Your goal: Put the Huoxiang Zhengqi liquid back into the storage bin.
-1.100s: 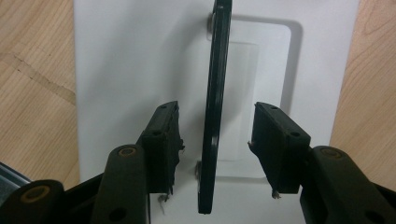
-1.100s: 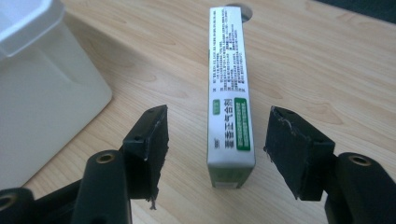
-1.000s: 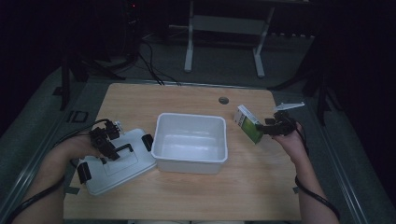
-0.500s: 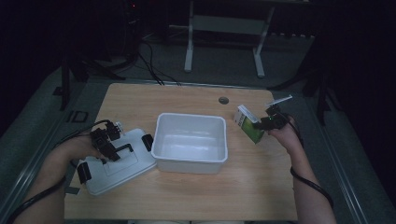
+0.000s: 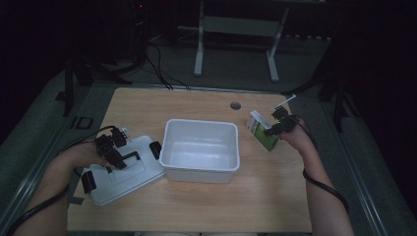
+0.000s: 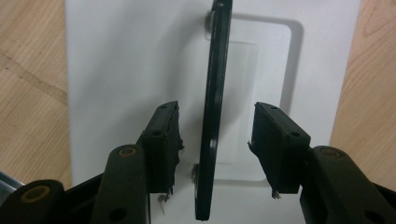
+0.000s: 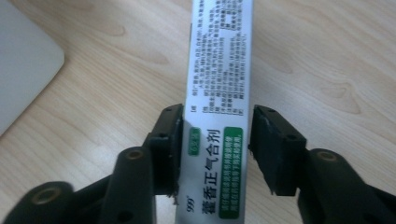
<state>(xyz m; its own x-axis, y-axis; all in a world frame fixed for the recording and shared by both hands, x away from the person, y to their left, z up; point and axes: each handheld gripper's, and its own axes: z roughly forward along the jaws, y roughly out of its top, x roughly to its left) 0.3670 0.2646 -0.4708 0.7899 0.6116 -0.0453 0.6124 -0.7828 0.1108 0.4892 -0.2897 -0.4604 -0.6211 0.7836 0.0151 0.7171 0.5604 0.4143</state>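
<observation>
Black jaws of the right gripper (image 7: 215, 149) stand part open around a green-and-white medicine box (image 7: 218, 107): the left pad touches its side, the right pad is just clear, so the grip is not yet firm; squeezing squarely on the narrow faces before lifting toward the white plastic bin (image 5: 201, 148) should keep the carton from twisting. Left gripper (image 6: 215, 148), jaws open, straddles without touching the black handle (image 6: 214, 107) of the white lid (image 5: 123, 169) lying left of the bin on the wooden table (image 5: 206, 103).
</observation>
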